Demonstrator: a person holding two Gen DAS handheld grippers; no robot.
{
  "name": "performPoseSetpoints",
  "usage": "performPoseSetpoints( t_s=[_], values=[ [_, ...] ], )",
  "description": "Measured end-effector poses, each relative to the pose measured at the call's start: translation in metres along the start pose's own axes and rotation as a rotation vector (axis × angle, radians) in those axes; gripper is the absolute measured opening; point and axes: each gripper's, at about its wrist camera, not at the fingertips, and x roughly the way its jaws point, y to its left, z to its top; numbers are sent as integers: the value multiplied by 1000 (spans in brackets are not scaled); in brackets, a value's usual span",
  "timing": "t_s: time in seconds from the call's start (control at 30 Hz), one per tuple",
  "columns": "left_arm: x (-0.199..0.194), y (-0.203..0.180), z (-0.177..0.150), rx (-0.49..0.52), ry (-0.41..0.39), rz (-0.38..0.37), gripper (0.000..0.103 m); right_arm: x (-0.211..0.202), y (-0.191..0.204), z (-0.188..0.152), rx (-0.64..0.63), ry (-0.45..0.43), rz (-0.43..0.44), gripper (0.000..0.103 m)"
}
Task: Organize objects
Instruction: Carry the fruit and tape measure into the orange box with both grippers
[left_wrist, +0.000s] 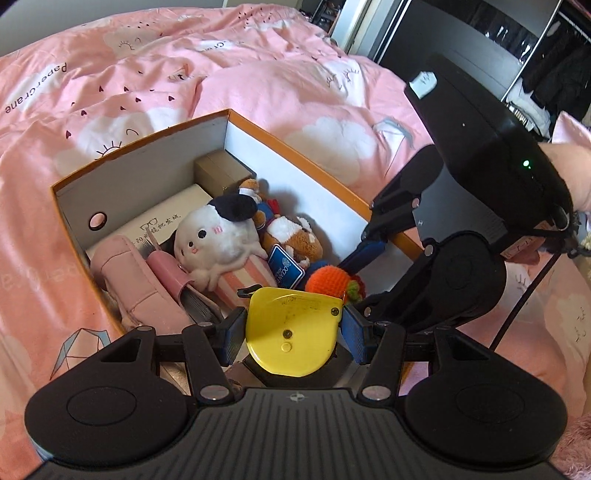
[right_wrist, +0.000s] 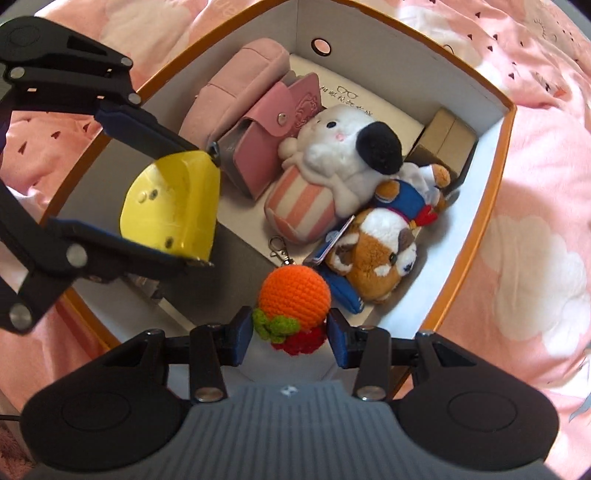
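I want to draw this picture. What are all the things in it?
bedspread: one, pink, under everything
box: one, orange rim, on bedspread
pouch: one, pink, in box
wallet: one, pink, beside pouch
white plush: one, black ear, box middle
brown plush: one, brown-white, box side
small carton: one, tan, box corner
tape measure: one, yellow, in left tongs
crochet charm: one, orange, in right tongs

Light: bright, soft daylight, even over both views.
Shadows: soft, inside the box (left_wrist: 142, 173).
Glare: slight on the bedspread (right_wrist: 535, 236).
Edges: fisheye bending, dark corners, mild blur.
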Motion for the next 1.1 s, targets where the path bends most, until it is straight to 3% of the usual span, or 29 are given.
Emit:
performPoseSetpoints(
  t_s=[0.13,0.27,0.53,0.6,0.83,1.03,1.1],
  values=[
    [7,0,2,26,24,20,64,7,9,4,-100,32,-59,46],
    [12,0,3,33,41,20,64,9,15,4,-173,56,-55,46],
    [16,-3,3,36,61,6,64,7,18,-2,-170,39,-64,51],
    [15,-2,4,30,63,-2,64,0,17,-6,-157,7,-75,57],
    [14,-6,8,16,72,-33,64,-42,6,-28,-47,-164,-149,57],
    [29,-11,17,-71,109,-130,64,-82,-22,-58,260,-417,-278,58],
    [38,-17,19,-88,122,-158,64,-81,-32,-65,367,-451,-303,57]
  ],
)
